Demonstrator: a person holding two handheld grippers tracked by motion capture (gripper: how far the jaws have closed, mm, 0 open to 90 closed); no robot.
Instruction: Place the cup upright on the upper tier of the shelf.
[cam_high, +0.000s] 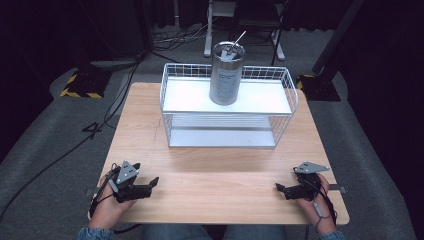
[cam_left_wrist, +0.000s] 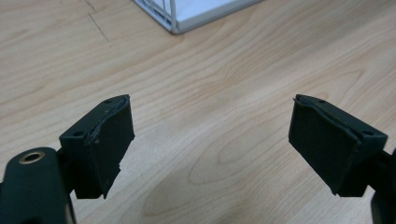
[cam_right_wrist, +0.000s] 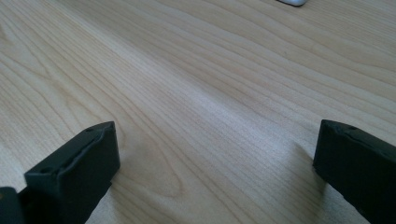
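Can (cam_high: 227, 74) on rack (cam_high: 289, 80) at table's (cam_high: 215, 180) far edge, left gripper (cam_left_wrist: 210, 140) near left front corner, jaws apart, empty, right gripper (cam_right_wrist: 215, 163) near right front corner, jaws wide, empty, far tip cut off, bare wood between.

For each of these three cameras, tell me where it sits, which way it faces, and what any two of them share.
High view: above the person's side, facing forward and down on the table, the rack and the can; both hands, left tool, right tool.
Left gripper view: on the left tool, looking low across the table toward a rack corner; its own open jaws.
Right gripper view: on the right tool, skimming the wood; its own open jaws.
Shared: high and left gripper views both show the rack.
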